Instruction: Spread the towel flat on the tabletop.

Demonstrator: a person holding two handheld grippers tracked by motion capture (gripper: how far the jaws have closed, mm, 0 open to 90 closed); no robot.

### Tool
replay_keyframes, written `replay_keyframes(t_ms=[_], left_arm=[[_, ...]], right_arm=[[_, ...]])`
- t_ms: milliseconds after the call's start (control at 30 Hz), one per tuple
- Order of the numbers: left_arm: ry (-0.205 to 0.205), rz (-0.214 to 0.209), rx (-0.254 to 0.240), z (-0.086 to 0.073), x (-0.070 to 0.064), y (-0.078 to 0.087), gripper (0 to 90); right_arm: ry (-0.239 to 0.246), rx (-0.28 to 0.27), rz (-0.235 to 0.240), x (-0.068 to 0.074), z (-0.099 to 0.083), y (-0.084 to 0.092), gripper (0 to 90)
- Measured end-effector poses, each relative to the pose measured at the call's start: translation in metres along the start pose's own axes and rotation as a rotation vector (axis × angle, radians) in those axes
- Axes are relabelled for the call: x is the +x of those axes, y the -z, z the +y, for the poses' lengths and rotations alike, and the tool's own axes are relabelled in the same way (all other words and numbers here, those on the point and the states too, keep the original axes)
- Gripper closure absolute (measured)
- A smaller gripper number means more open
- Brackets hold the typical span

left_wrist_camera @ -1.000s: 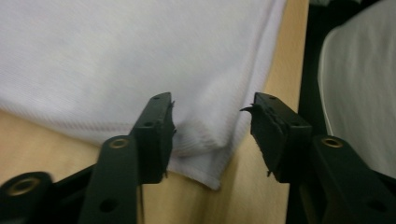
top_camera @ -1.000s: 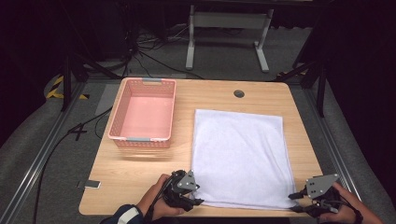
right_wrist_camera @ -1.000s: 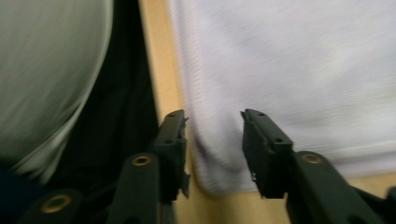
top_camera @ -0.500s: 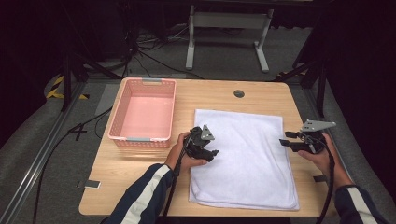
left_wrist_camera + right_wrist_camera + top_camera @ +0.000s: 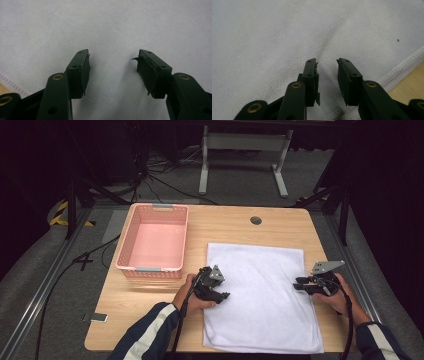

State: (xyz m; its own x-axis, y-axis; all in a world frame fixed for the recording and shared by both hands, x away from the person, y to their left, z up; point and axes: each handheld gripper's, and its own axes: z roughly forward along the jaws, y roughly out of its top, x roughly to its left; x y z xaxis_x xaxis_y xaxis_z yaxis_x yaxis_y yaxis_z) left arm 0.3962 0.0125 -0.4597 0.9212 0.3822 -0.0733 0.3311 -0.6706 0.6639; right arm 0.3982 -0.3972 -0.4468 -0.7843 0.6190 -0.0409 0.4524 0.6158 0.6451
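High view shows the white towel (image 5: 262, 297) lying flat on the surface's (image 5: 150, 320) near right part. Left gripper (image 5: 220, 292) at its left edge and right gripper (image 5: 299, 285) at its right edge have just been closing, jaws apart, nothing pinched.

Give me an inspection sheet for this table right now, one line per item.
Surface: wooden table, grommet hole near far edge.
Job's things: white towel spread flat.
Clutter: empty pink basket left of towel.
Grippers: left tongs at towel's left edge, right tongs at its right edge; both open over the cloth, nothing pinched, having just been closing.
Cables: trailing from each gripper; more on the floor.
Surroundings: dark floor, metal stand behind.
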Motion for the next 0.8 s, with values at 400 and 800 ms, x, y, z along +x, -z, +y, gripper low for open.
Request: replay_keyframes(t_ms=[400, 800], left_arm=[[0.129, 0.329, -0.068, 0.032, 0.057, -0.011, 23.6], [0.316, 0.484, -0.063, 0.043, 0.106, -0.032, 21.5]], right_arm=[[-0.139, -0.087, -0.188, -0.039, 0.022, 0.005, 47.6], [-0.189, -0.064, -0.284, -0.071, 0.04, -0.023, 40.5]])
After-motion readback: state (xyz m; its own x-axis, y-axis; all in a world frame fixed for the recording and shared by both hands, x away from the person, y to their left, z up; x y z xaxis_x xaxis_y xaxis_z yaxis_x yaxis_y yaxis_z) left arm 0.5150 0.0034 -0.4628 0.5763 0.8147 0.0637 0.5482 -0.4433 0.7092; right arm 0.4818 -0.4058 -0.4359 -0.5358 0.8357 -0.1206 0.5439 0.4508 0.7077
